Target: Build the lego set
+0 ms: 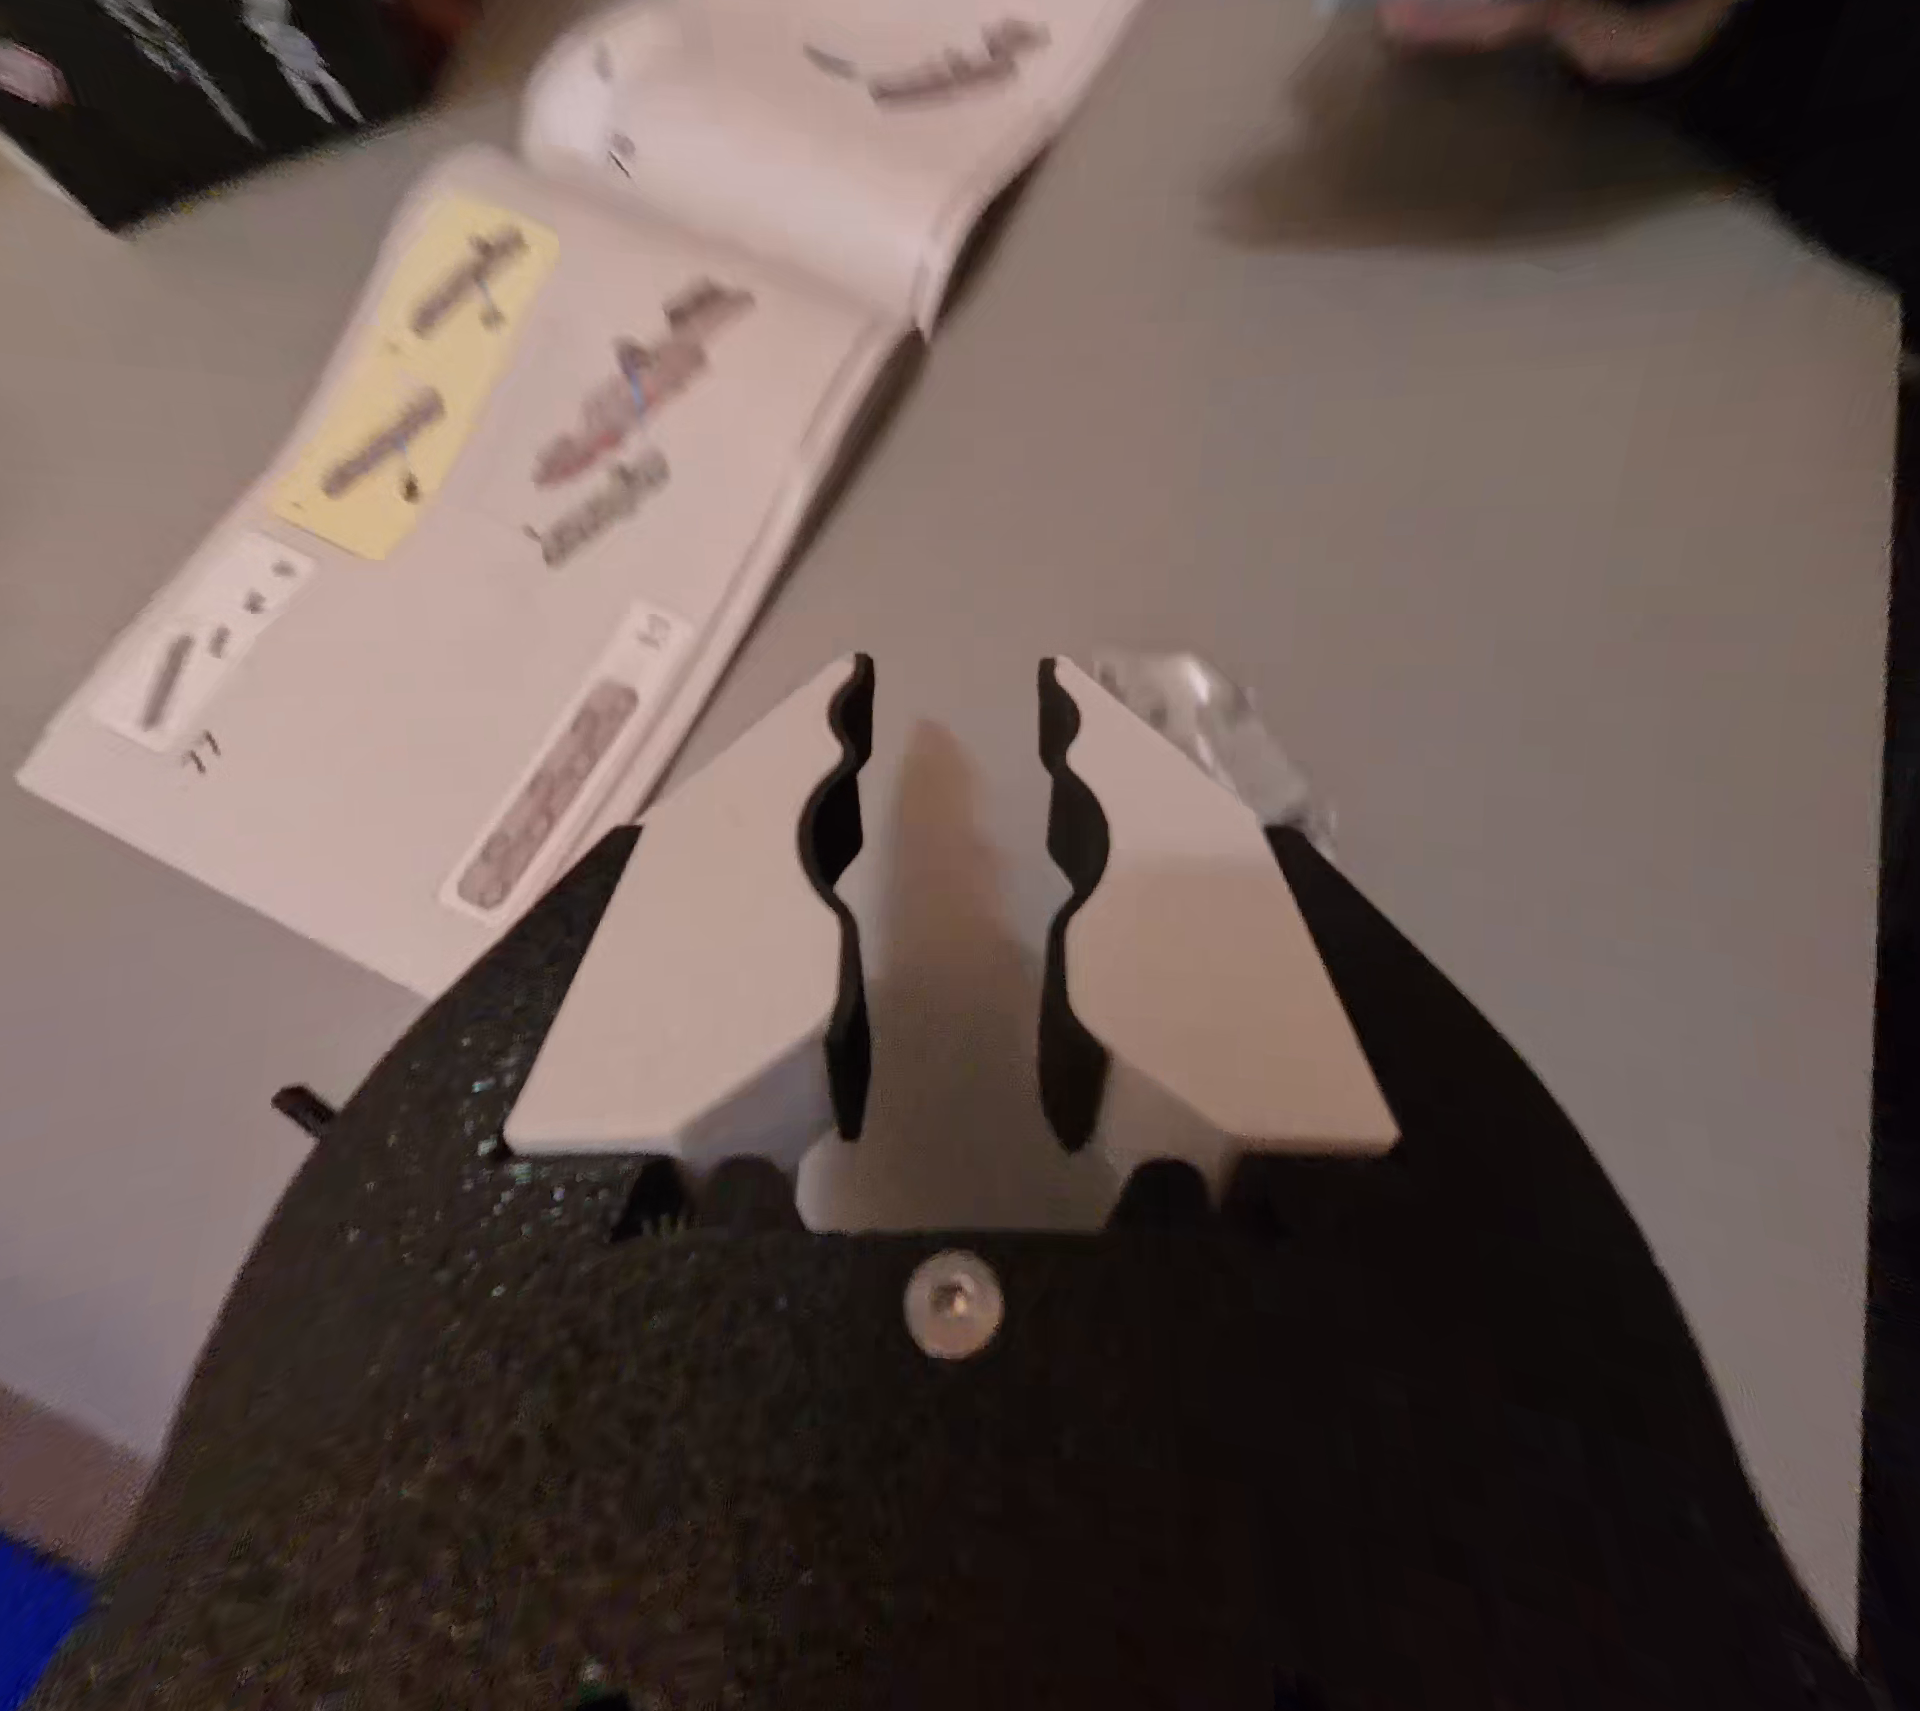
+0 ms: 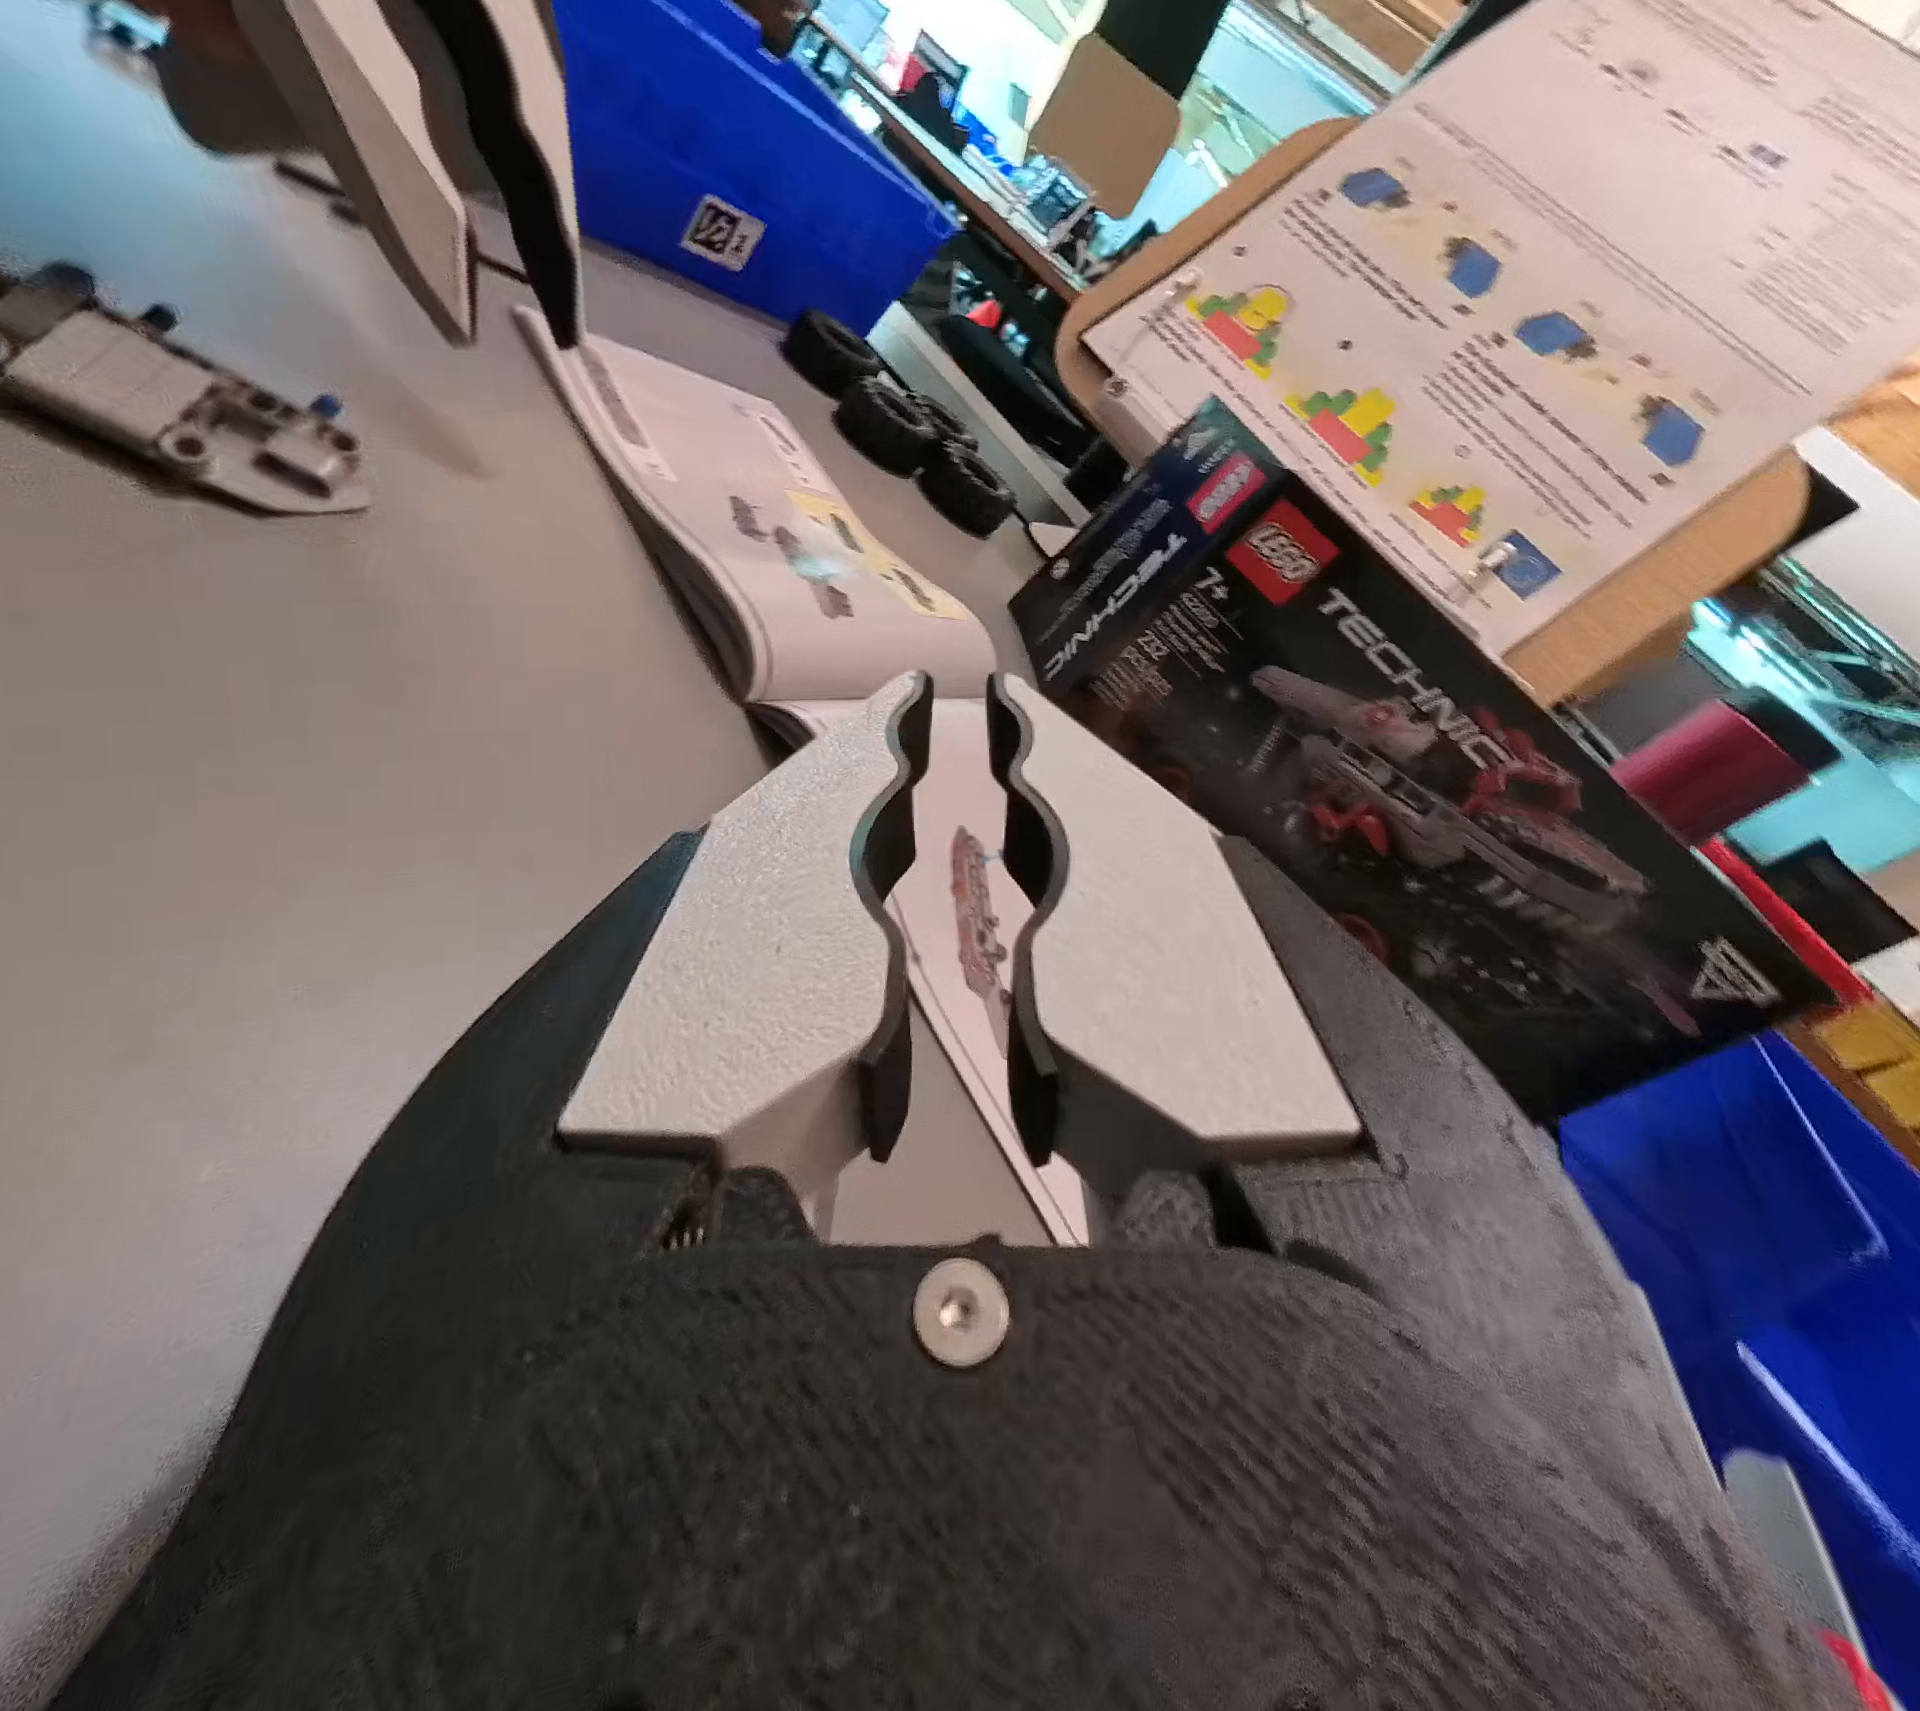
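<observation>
Left wrist view steeply down, right wrist view low and tilted, both near the open instruction booklet (image 1: 582, 456) (image 2: 790, 560).

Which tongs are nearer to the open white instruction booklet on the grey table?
Probably right. The right tongs hover low right over the open white instruction booklet; the left tongs sit beside its edge, above bare grey table.

Matt grey table (image 1: 1351, 518); paper booklet (image 1: 499, 581); glossy cardboard box (image 2: 1403, 778).
</observation>
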A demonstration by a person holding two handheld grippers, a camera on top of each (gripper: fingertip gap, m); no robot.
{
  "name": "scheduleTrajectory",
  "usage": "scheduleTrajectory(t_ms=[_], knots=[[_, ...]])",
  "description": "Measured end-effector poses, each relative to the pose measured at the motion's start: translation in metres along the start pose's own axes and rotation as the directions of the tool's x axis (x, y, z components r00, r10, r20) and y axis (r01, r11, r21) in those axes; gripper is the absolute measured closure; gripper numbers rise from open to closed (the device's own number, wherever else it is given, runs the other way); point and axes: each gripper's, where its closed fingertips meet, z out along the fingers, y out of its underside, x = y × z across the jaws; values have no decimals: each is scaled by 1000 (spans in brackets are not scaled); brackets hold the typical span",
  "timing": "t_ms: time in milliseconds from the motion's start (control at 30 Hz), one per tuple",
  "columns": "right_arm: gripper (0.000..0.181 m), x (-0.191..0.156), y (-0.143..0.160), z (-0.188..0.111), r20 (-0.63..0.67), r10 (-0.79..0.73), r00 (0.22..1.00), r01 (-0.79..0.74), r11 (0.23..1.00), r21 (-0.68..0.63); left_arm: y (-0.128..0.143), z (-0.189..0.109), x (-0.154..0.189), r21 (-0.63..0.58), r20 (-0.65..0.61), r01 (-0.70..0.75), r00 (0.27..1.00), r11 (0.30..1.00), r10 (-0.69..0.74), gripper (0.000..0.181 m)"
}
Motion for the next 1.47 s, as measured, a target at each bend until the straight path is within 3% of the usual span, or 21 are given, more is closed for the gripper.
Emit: scheduleTrajectory(t_ms=[133,267,333,400,500,633,833,1100,1233,1467], knots=[[173,-25,-9,9,98,-62,993,60,998,24,31,0,3,-115,-160,-178,974,977,158,153],[175,-63,-25,16,243,-68,968,58,997,49,28,9,6,-113,-285,-144,952,983,107,153],[163,-91,-18,19,401,46,915,-6,995,-100,28,13,-4,-136,-235,-100,970,986,66,154],[146,-113,-18,21,481,265,836,-138,949,-282,16,16,-10,-68,-185,-62,982,996,49,155],[141,-129,-21,28,479,409,777,-222,889,-399,12,17,-20,-61,-85,-33,996,998,28,156],[145,-133,-14,37,440,525,729,-291,819,-495,26,9,-28,-110,11,-129,991,986,131,158],[149,-148,-27,47,447,632,633,-372,755,-540,15,-1,-49,-19,101,39,994,999,-37,159],[147,-147,-22,49,406,646,646,-371,731,-573,19,-13,-66,27,154,165,974,986,-167,160],[142,-145,-35,51,423,670,610,-410,724,-554,15,-13,-62,40,135,167,976,985,-170,159],[137,-160,-38,57,404,661,632,-369,715,-594,16,-11,-59,26,133,148,980,989,-151,160]])
